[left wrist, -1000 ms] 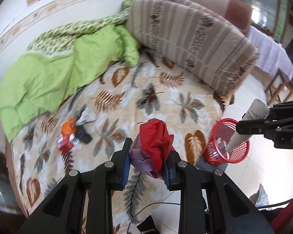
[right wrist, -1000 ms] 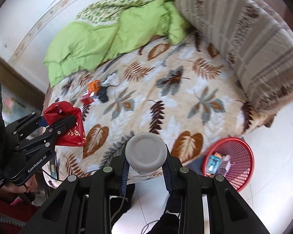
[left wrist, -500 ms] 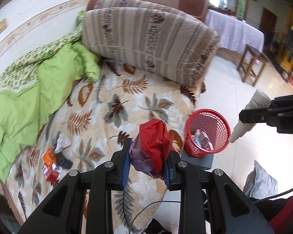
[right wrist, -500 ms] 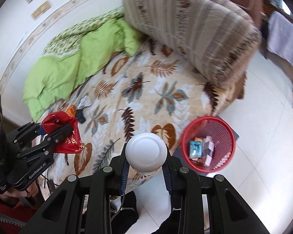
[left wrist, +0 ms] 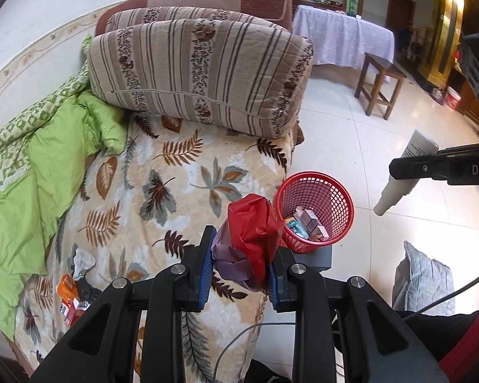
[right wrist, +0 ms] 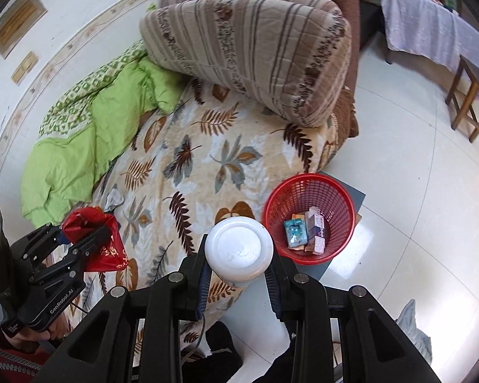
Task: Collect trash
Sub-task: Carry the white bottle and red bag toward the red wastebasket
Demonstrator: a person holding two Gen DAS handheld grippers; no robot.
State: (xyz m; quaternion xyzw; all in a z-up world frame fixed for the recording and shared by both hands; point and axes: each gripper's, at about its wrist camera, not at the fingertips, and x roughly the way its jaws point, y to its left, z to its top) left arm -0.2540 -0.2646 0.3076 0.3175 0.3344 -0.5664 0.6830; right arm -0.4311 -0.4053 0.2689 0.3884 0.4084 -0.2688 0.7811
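Your left gripper (left wrist: 241,271) pinched the red bag (left wrist: 252,226); your right gripper (right wrist: 238,276) clamped the white tube (right wrist: 239,251), lower centre, beside the red basket (right wrist: 309,188).

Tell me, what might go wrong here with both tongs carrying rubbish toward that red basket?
Three risks, as far as I can judge:
1. The left tongs hold a loose red bag by its crumpled middle; it could snag on the red basket rim.
2. The right tongs pinch a smooth white tube, which could slip out.
3. The basket is light and could tip if bumped.
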